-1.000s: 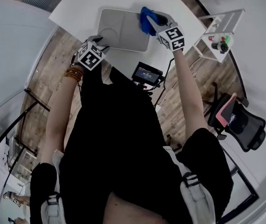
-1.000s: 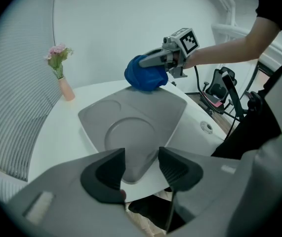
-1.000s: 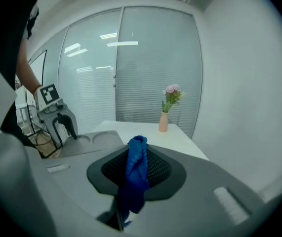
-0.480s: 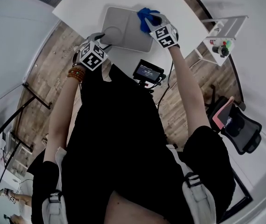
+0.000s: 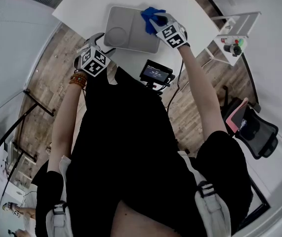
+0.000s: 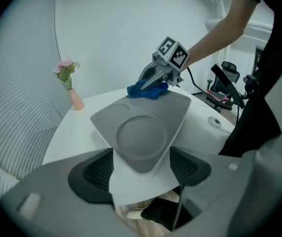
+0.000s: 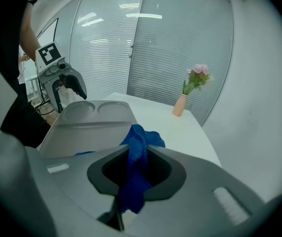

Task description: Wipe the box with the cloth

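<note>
The right tool [image 7: 137, 171] has its jaws closed on a blue cloth [image 7: 141, 141], which is bunched up between the pads and spills out past the tips onto the far right corner of the box [image 7: 89, 120]. The left tool [image 6: 141, 168] stands with its jaws wide apart, straddling the near left corner of the same box, so that the corner pokes in between the two dark pads [image 6: 95, 174]; the box's edges reach the pad tips, though whether they press on it cannot be told. The box is a flat, pale grey thing with rounded corners and shallow round hollows moulded into its top, and it lies flat on a white table [image 7: 178, 132], with the two tools at diagonally opposite corners. Further back on the table, well apart from the box, stands a small pink vase [image 7: 181, 105] with pink flowers. In the head view the person's bare arms reach forward over a black garment, a small screen on a stand [image 5: 155, 74] sits just beside the table's near edge, and an office chair [image 5: 253, 128] stands off to the right on the wooden floor [image 5: 47, 80].
</note>
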### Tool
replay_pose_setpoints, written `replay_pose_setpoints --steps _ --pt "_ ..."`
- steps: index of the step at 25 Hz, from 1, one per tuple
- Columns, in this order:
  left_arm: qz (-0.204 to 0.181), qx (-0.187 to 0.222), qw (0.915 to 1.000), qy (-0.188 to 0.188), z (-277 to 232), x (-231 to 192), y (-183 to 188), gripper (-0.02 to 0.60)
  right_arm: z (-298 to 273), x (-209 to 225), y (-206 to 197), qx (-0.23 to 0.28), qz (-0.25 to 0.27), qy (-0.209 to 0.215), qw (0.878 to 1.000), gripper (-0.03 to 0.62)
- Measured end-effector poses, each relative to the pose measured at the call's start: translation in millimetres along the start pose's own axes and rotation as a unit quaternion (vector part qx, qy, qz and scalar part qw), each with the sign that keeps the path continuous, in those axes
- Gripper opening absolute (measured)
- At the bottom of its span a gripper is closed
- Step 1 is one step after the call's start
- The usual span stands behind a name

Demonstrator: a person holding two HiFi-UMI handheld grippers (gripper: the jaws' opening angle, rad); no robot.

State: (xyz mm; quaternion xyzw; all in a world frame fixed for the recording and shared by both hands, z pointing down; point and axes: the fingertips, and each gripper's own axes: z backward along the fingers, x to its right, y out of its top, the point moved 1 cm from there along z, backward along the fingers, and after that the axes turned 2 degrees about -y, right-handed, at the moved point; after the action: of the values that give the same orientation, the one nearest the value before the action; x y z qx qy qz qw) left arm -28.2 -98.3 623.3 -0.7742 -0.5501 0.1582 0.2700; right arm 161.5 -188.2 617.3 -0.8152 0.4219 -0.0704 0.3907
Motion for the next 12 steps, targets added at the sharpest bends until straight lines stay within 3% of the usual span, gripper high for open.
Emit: replay_pose_setpoints --steps 6,12 --pt "-0.022 0.005 0.9997 0.013 -0.6 -0.5 5.8 0.345 0.4 -13.3 2.6 0.002 0.009 0.020 1.000 0.080" --pt "-0.008 0.006 0.9998 0.016 -1.2 -2.5 2.8 0.345 -1.4 -25.7 4.7 0.002 0.018 0.042 0.999 0.080"
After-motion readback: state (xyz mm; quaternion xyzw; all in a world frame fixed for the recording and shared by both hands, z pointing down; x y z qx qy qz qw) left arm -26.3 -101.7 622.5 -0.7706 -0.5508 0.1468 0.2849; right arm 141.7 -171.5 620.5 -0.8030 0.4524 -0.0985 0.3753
